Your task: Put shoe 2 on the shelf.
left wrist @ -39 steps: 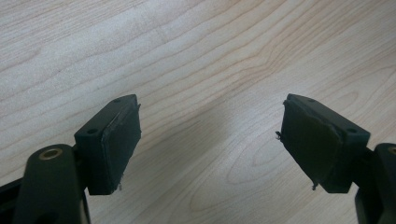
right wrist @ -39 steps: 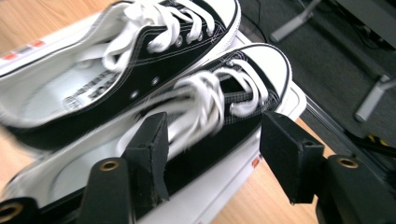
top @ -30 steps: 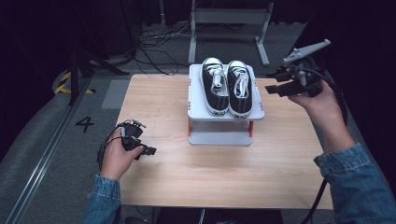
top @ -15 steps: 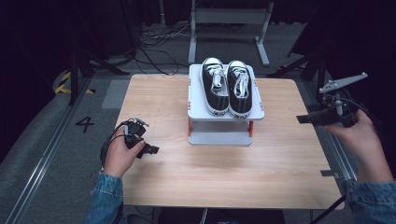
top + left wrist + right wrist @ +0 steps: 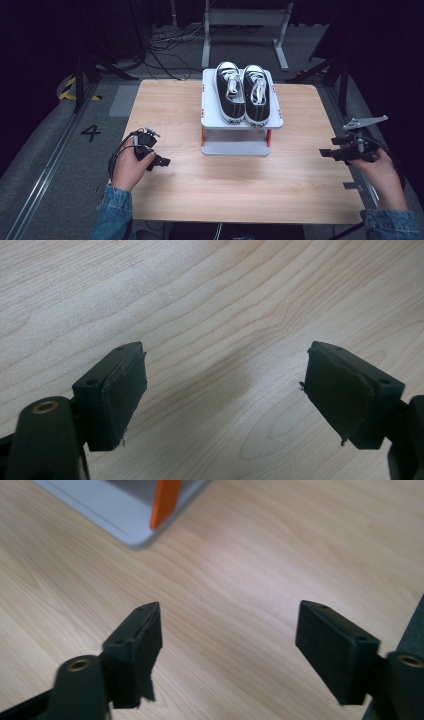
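Note:
A pair of black sneakers [image 5: 243, 95] with white laces and toe caps stands on top of a white two-tier rack [image 5: 210, 121] with orange posts, at the back middle of the wooden table [image 5: 250, 190]. My left gripper [image 5: 163, 161] rests low at the table's front left, open over bare wood [image 5: 225, 380], well left of the rack. At the right edge of the table my right gripper [image 5: 325, 152] points left toward the rack. Its jaws have just been opening and stand wide with nothing between them [image 5: 230, 630]. The rack's base corner [image 5: 115, 515] and an orange post [image 5: 165, 500] lie ahead of it.
A grey metal stand [image 5: 245, 20] and loose cables [image 5: 165, 45] sit on the floor behind the table. A floor mark "4" [image 5: 91, 132] lies to the left. Bare wood stretches in front of the rack between both hands.
The right hand came down from beside the shoes to the table's right edge, nearer the person, and its jaws spread wider. The left hand kept still.

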A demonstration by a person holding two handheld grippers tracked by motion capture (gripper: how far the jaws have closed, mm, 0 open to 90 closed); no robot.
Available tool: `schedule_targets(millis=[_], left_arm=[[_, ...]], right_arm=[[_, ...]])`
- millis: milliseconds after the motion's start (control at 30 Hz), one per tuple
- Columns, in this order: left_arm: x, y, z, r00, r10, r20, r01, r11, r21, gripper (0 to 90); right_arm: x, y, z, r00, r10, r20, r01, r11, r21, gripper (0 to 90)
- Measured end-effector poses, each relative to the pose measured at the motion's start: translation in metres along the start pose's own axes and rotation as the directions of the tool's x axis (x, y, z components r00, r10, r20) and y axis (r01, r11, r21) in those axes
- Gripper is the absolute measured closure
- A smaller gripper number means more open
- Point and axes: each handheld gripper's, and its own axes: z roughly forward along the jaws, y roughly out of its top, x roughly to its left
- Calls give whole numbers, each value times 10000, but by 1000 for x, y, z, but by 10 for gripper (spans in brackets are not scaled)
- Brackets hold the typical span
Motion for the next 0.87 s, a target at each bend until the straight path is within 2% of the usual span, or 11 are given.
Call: schedule_targets(millis=[33,133,267,333,367,433,500,600,733,867], left_arm=[[0,0,0,10000,0,0,0,10000,0,182],[0,0,-1,10000,19,-22,-19,10000,-41,182],[0,0,1,10000,17,21,-17,10000,-8,182],[1,0,3,10000,0,13,0,10000,40,182],[1,1,3,10000,6,1,-6,10000,51,182],[1,1,4,10000,74,-30,-75,10000,-50,183],[0,2,4,9999,135,18,-135,9997,-189,185],[-1,4,5,9996,241,-114,-245,9988,-422,184],[-3,3,6,9989,406,-254,-423,9968,-679,182],[-2,-1,7,9974,659,-304,-680,9951,-722,176]], right_arm=[[0,0,0,10000,0,0,0,10000,0,223],[-1,-8,18,9997,205,-101,-200,9989,420,162],[-4,-15,38,9999,128,80,-130,9995,275,153],[-9,-19,50,9993,331,-160,-329,9994,84,156],[-8,-20,54,9993,379,-19,-379,9991,167,156],[-6,-22,62,9987,158,484,-166,9998,144,156],[-5,-25,70,9981,75,616,-79,10000,56,157],[-6,-29,81,9992,-28,389,29,10000,-17,162],[-7,-32,89,9988,-190,456,185,9998,108,163],[-9,-32,90,9999,128,94,-127,9999,-117,163]])
